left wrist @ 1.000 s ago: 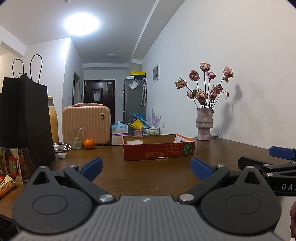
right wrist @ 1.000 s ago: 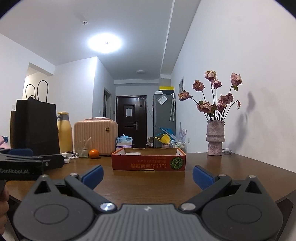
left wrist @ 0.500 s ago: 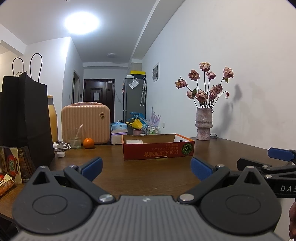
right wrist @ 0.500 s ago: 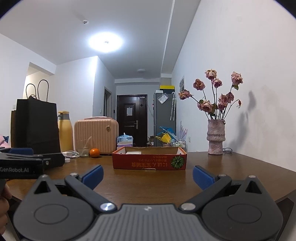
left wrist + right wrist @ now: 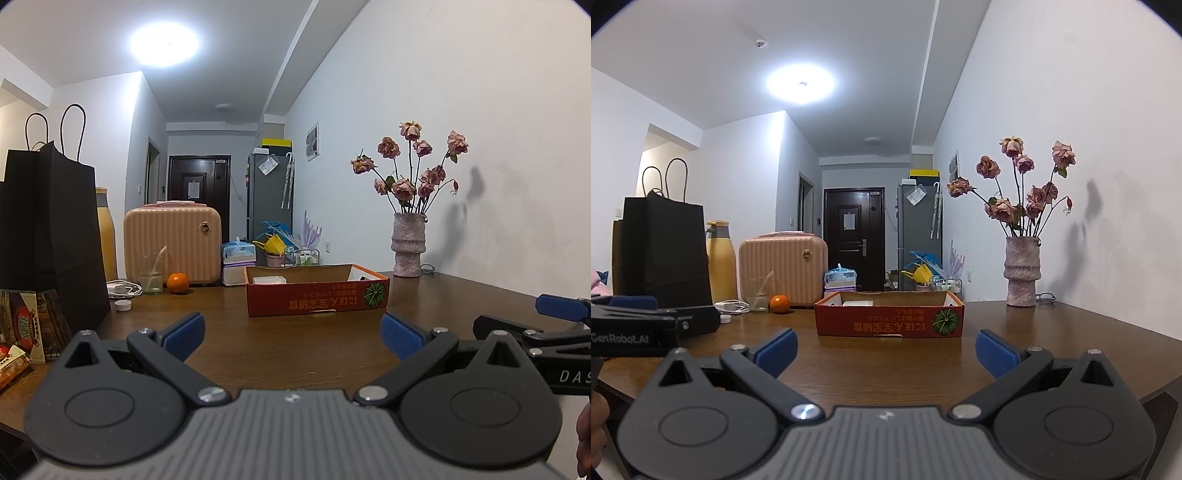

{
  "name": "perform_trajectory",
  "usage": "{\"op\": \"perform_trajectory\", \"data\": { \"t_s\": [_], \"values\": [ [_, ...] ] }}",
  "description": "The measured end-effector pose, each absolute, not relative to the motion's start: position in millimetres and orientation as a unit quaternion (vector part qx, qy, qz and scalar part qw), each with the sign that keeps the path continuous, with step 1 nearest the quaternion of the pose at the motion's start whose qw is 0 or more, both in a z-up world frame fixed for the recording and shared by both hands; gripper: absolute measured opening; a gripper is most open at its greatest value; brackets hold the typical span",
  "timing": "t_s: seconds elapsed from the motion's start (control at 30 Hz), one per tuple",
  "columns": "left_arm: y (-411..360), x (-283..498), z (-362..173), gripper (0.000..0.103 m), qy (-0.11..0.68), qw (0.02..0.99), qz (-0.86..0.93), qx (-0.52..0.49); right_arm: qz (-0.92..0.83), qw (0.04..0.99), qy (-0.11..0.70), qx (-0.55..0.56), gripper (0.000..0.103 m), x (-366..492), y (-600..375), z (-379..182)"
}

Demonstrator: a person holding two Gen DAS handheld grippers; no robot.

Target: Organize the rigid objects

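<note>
A red cardboard box [image 5: 317, 297] [image 5: 888, 319] sits open on the brown table [image 5: 295, 347] ahead of both grippers, with a white object [image 5: 268, 280] inside. An orange [image 5: 177, 283] [image 5: 779, 303], a glass with a straw [image 5: 149, 271], a white cap [image 5: 123, 305] and a white cable [image 5: 123, 288] lie at the back left. My left gripper [image 5: 291, 332] is open and empty above the near table. My right gripper [image 5: 885, 349] is open and empty too; it also shows at the right edge of the left wrist view [image 5: 546, 332].
A black paper bag [image 5: 51, 236], a yellow bottle [image 5: 721, 266] and a pink case [image 5: 172, 240] stand at the left and back. Snack packets [image 5: 26, 332] lie at the near left. A vase of dried roses [image 5: 408, 247] stands at the back right by the wall.
</note>
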State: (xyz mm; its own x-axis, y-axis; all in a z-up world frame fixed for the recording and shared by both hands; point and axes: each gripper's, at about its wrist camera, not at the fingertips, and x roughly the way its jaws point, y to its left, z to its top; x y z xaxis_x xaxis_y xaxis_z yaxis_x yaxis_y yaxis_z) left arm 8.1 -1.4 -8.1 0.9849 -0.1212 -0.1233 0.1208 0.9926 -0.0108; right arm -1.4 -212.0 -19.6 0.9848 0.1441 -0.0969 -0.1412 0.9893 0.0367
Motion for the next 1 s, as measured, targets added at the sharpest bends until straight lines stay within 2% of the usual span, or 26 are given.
{"op": "perform_trajectory", "data": {
  "t_s": [1.0],
  "values": [
    [-0.2,8.7,-8.0,0.103,0.064,0.996,-0.060,-0.003,0.073,0.996,0.051,0.018,0.103,-1.3,-212.6,-19.6]
  ]
}}
